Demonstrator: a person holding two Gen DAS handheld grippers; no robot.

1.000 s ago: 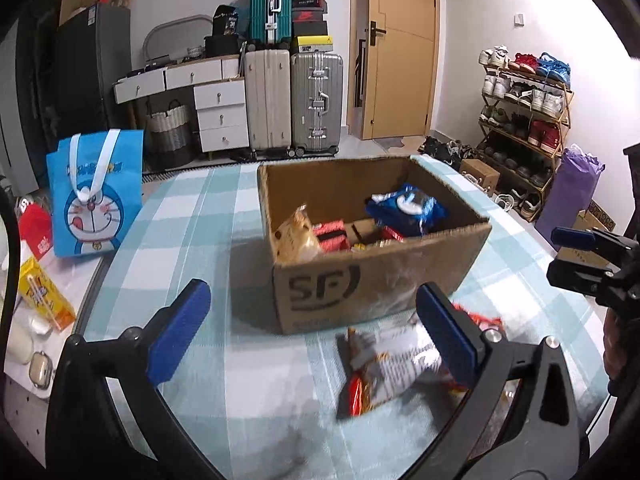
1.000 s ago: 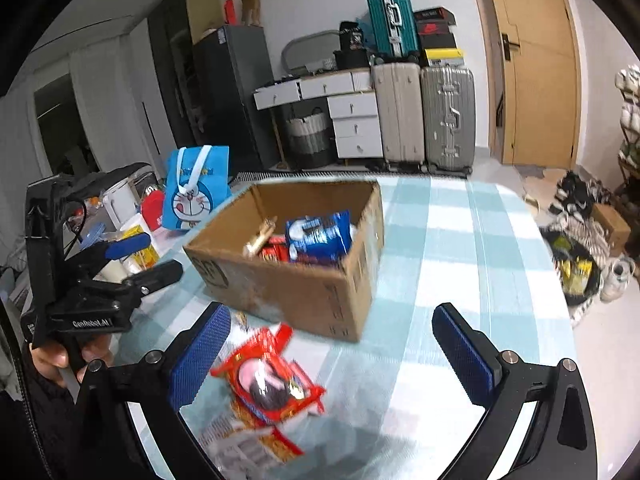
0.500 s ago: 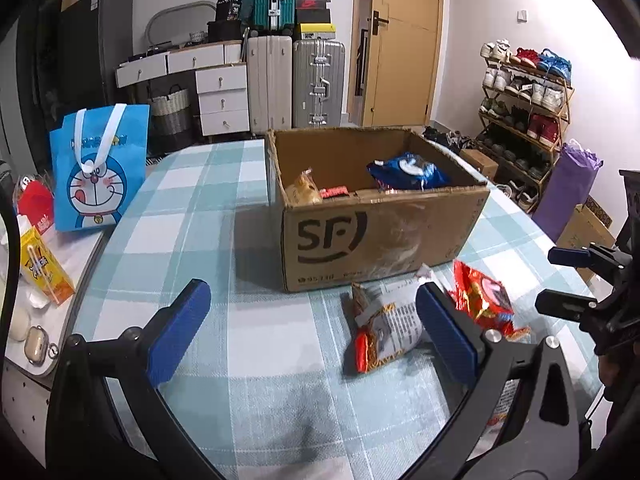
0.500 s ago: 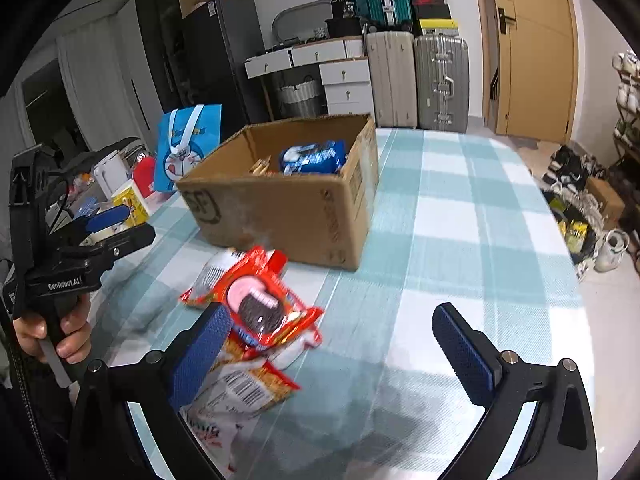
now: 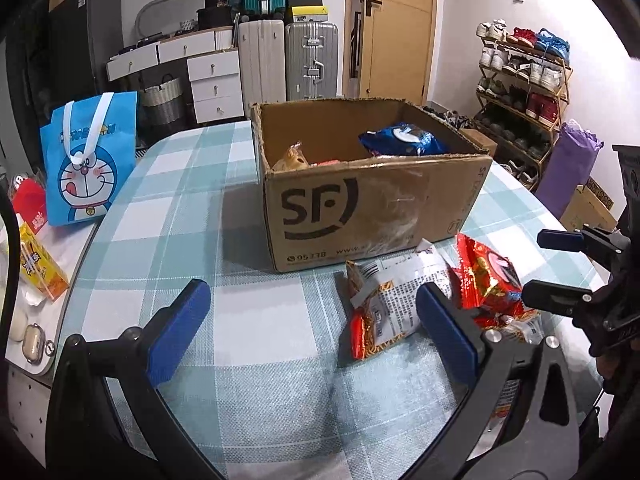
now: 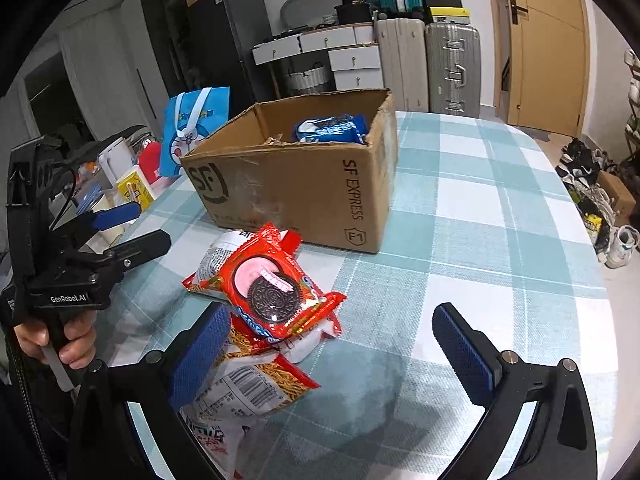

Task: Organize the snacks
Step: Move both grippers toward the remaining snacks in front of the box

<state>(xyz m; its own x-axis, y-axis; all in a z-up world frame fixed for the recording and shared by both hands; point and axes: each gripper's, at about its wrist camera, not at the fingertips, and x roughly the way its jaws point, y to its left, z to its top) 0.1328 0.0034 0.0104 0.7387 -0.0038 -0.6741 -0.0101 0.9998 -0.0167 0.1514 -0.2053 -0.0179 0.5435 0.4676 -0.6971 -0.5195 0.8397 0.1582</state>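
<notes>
Tongs: left tongs (image 5: 312, 328) and right tongs (image 6: 332, 344) both gape wide, empty.
Red crinkly foil cookie packet (image 6: 276, 284): atop noodle bags, near surface's front edge, before brown cardboard box (image 6: 304, 184).
Handling: likely light, slippery, crushable; pinch a sealed end.

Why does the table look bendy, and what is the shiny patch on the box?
Left wrist view: the fisheye lens curves the table edge and darkens the picture's corners; the shiny patch is light glaring off clear tape on the box. Right wrist view: the same curving bends the door, and the tongs cast soft shadows on the cloth.
</notes>
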